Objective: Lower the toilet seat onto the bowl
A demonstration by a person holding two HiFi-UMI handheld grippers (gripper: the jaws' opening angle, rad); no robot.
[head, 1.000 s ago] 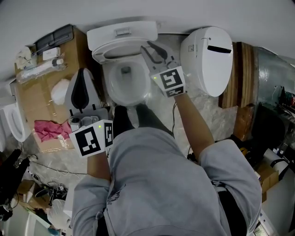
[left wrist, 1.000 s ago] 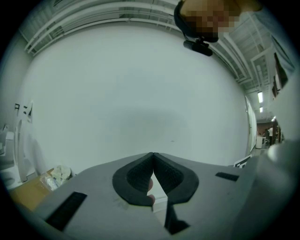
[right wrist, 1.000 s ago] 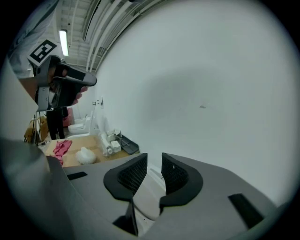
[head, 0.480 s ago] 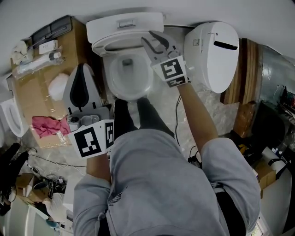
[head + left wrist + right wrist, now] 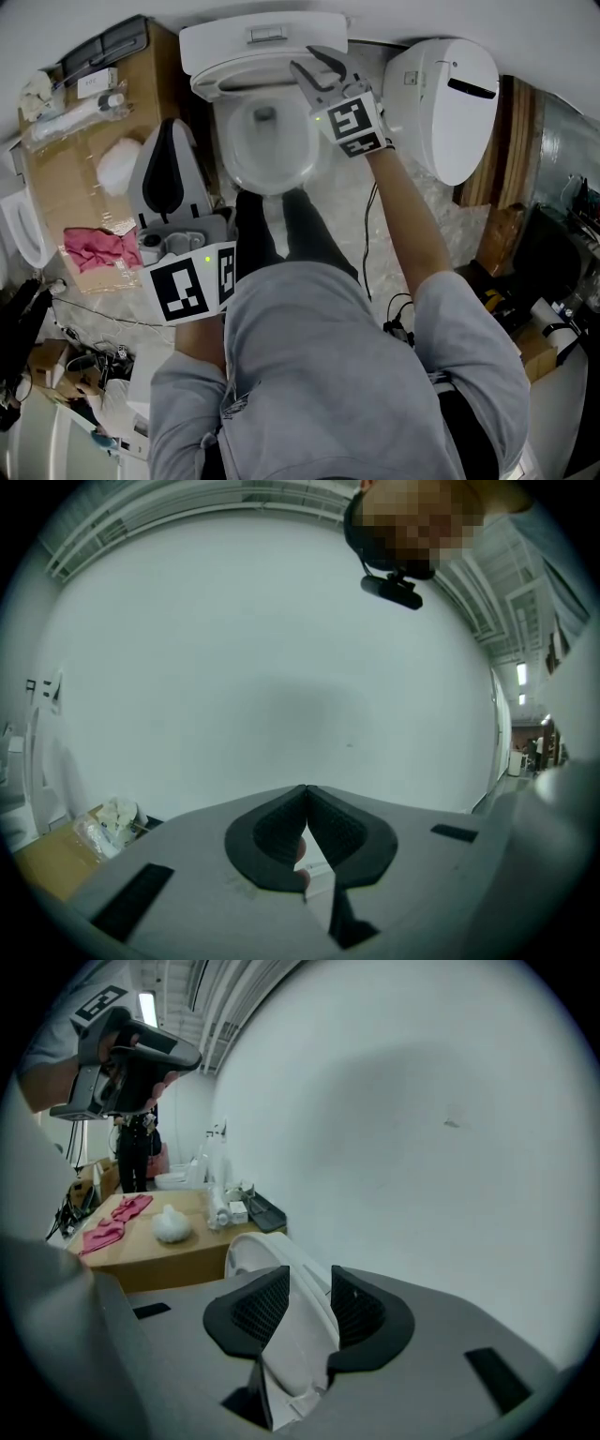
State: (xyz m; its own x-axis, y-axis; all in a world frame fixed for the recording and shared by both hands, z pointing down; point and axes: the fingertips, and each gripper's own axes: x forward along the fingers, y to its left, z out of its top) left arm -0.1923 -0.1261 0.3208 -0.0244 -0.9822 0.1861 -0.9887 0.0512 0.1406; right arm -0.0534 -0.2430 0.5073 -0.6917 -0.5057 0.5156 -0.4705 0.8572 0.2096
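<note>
Looking straight down on tank (image 5: 262, 37) hard against wall (image 5: 441, 17) and bowl (image 5: 230, 155) open below it, person's legs (image 5: 251, 239) planted right in front, close enough for a one-arm reach. Left of that, cardboard box (image 5: 56, 183) carrying pink cloth (image 5: 94, 249) and white wad (image 5: 117, 171). Right of it, spare white lid unit (image 5: 441, 103) down on floor (image 5: 347, 206), well clear of the work. Seat (image 5: 234, 86) not down yet: upright, tipped back toward tank, so task barely started by the look of it. Right tongs (image 5: 319, 73) up at seat's right edge, arm stretched forward. Right gripper view: seat edge (image 5: 302, 1330) between the two pads, tongs (image 5: 309, 1302) opening and spread wide, no visible squeeze. Probably straddling the rim to get a bite before pulling forward and down. Free edge rather than hinge end, presumably for leverage. Left tongs (image 5: 169, 141) parked low at person's left side, just beside box, aimed up at bare wall, pressed together on nothing (image 5: 306, 794). Idle, and out of seat's swing path. Versus a second ago: right tongs clearly wider apart and nudged a touch nearer tank. Seat in same upright pose, left tongs in same spot. Head view drifted a little, tank and bowl now higher in shot.
</note>
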